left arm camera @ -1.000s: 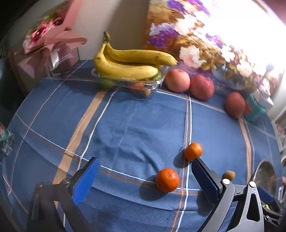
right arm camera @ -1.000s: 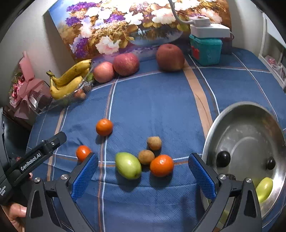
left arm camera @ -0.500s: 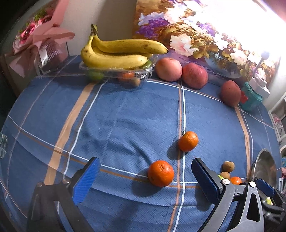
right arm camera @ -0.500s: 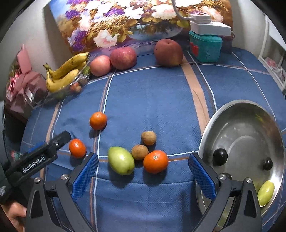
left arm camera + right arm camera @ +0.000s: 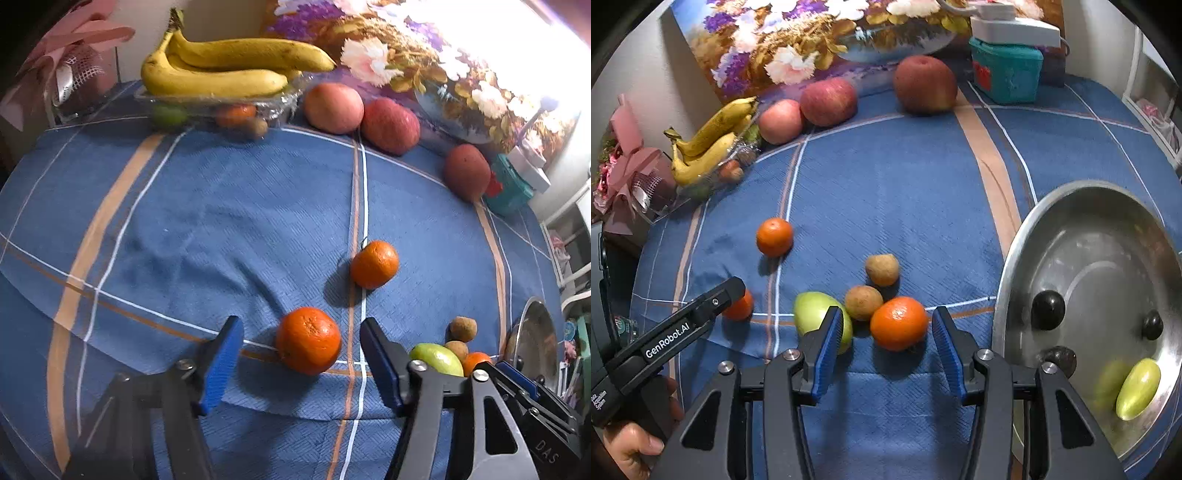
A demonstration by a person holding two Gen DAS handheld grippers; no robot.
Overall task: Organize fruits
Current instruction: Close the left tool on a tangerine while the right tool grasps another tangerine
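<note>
A blue checked cloth (image 5: 886, 177) covers the surface, with a flower painting (image 5: 812, 40) leaning at its far edge. At three o'clock in the right wrist view sits a steel bowl (image 5: 1015, 266) holding a green fruit (image 5: 1137, 389) and three small dark fruits (image 5: 1048, 309). Bananas (image 5: 221, 70) lie on a clear tray (image 5: 284, 101) at eleven o'clock in the left wrist view, with three apples (image 5: 333, 108) ranged from twelve towards two and a teal box (image 5: 508, 190) beyond them.

The left gripper (image 5: 301, 360) is closing around a tangerine (image 5: 308, 346), which sits between its blue pads (image 5: 221, 363) with gaps on both sides. Another tangerine (image 5: 374, 264) lies just past it at one o'clock.

The right gripper (image 5: 884, 349) is also closing, its pads (image 5: 827, 349) either side of an orange (image 5: 898, 323) without pressing it. The left pad overlaps a green mango (image 5: 816, 314). Two small brown fruits (image 5: 863, 302) sit just beyond, towards twelve o'clock.
</note>
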